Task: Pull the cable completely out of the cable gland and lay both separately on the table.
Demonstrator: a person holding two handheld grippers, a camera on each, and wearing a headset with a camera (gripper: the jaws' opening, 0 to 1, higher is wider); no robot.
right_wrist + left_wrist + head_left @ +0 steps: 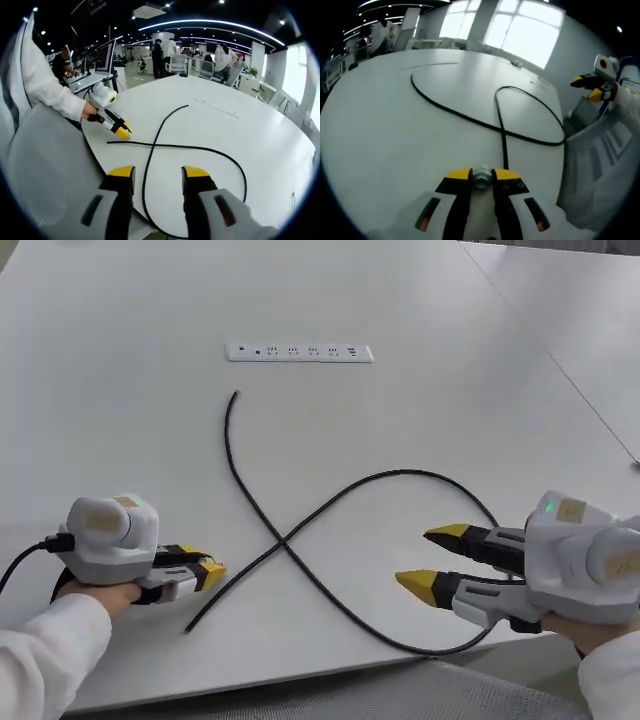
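I judge the pull done and the laying-down in hand. At the bottom of the left gripper view, my left gripper (481, 175) has its jaws pressed together on the gland (481, 178), a small grey piece between the yellow tips. It is too small for me to tell which way its bore runs. At the lower right of the head view, my right gripper (425, 557) has its jaws spread and holds nothing, hovering over the near bend of the cable (285, 541).

The cable lies on the table (120, 420). Its near end sits at the lower left of the head view, just below my left jaws and apart from them, so I take it to be out of the gland.

From there the cable runs up and right and crosses itself mid-frame. It swings round in a wide loop on the right and comes back through the crossing. Its long straight run then heads to the upper left, and the far end points toward the power strip (299, 352).

Next I need to lower the gland to bare table beside the cable, not on it, then open the left jaws.
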